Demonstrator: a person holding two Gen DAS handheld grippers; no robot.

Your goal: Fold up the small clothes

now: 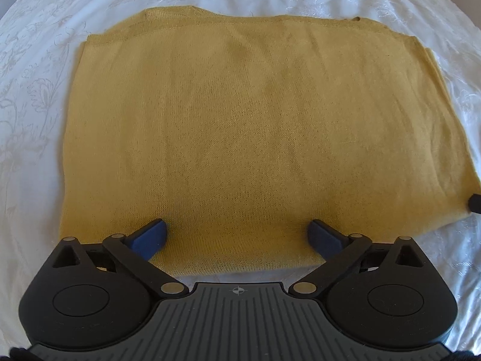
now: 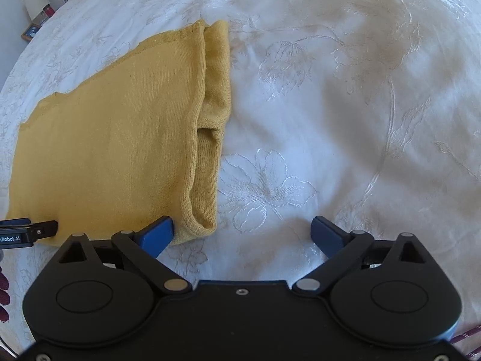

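White embroidered bedspread [image 2: 345, 96] – folded yellow knit garment [image 1: 255, 120] flat on it.

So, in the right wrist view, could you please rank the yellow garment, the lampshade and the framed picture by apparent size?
1. Yellow garment, clearly largest.
2. Lampshade.
3. Framed picture; both are far and small, so their order is unsure.

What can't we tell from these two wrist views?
- Sweater near hem: left wrist view, hidden behind the left gripper body.
- Sweater's left side: right wrist view, cut off by the frame edge.
- Layers under the top fold: both views, covered by cloth.
- Items at the bedside: right wrist view, too small.
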